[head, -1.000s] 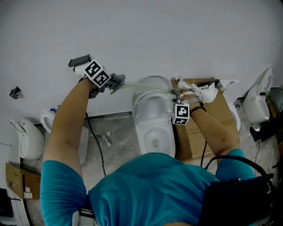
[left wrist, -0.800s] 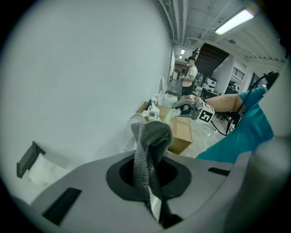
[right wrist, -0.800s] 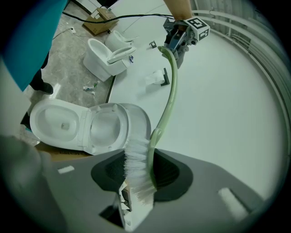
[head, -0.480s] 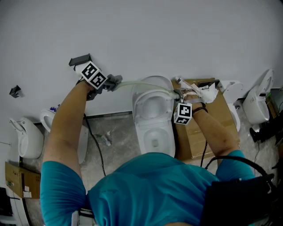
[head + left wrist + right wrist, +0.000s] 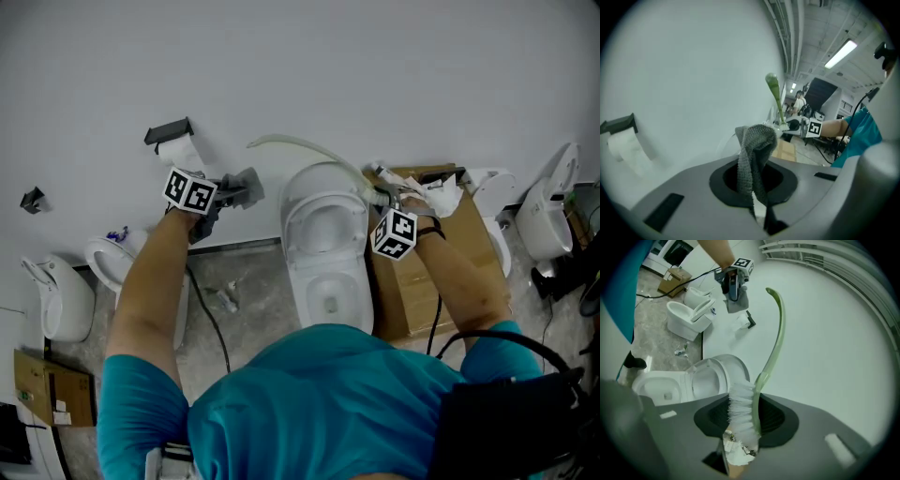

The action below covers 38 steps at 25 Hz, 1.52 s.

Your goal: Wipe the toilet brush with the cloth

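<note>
Green-handled brush (image 5: 319, 150) sits right of centre in the head view, its white bristle end pinched in the right gripper (image 5: 384, 199) beside the toilet (image 5: 291, 225). A moment ago the grey cloth (image 5: 754, 154), pinched in the left gripper (image 5: 230, 192), was at the handle's far end; now it has come off the tip and sits apart, lower left, so one pass along the handle looks finished. The brush's long axis arches up and left from the right gripper, its tip pointing left across the wall (image 5: 375, 66).
</note>
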Available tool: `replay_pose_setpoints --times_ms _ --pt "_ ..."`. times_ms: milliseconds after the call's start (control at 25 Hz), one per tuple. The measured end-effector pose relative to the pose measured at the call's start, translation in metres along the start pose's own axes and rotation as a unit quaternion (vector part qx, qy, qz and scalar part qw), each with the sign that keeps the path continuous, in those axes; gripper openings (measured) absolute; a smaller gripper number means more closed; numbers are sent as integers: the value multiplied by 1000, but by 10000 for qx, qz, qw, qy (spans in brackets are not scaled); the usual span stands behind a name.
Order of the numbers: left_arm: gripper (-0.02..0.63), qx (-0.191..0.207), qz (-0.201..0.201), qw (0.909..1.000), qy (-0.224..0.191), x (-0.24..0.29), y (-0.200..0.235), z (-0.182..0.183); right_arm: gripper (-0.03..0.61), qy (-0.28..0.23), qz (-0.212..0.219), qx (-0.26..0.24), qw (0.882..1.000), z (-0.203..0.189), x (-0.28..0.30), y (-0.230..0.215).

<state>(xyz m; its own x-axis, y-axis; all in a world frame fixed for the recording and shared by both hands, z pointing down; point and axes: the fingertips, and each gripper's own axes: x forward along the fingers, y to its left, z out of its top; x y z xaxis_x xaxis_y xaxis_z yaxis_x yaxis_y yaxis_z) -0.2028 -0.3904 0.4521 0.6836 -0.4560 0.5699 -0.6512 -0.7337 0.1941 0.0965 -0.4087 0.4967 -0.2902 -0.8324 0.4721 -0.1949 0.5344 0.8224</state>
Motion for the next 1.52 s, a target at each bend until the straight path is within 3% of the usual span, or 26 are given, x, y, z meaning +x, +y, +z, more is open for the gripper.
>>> replay_pose_setpoints --times_ms 120,280,440,600,880,1200,1520 --pt "21 -110 -218 9959 -872 27 -29 18 140 -333 82 269 9990 29 -6 -2" --pt "21 -366 -539 9820 -1775 58 -66 48 140 -818 228 366 9957 79 -15 -1" --pt "21 -490 -874 9679 -2304 70 -89 74 140 -1165 377 212 9922 115 -22 8" --pt "21 -580 -1277 9518 -2728 65 -101 88 140 -1287 539 19 9902 127 -23 19" --pt "21 -270 -1544 9390 -3062 52 -111 90 140 -1271 802 85 9886 121 -21 27" --pt "21 172 -1483 9269 -3444 34 -117 96 140 -1457 1135 275 9824 124 -27 30" --pt "21 257 -1425 9206 -3626 24 -113 102 140 -1382 1162 221 9833 117 -25 30"
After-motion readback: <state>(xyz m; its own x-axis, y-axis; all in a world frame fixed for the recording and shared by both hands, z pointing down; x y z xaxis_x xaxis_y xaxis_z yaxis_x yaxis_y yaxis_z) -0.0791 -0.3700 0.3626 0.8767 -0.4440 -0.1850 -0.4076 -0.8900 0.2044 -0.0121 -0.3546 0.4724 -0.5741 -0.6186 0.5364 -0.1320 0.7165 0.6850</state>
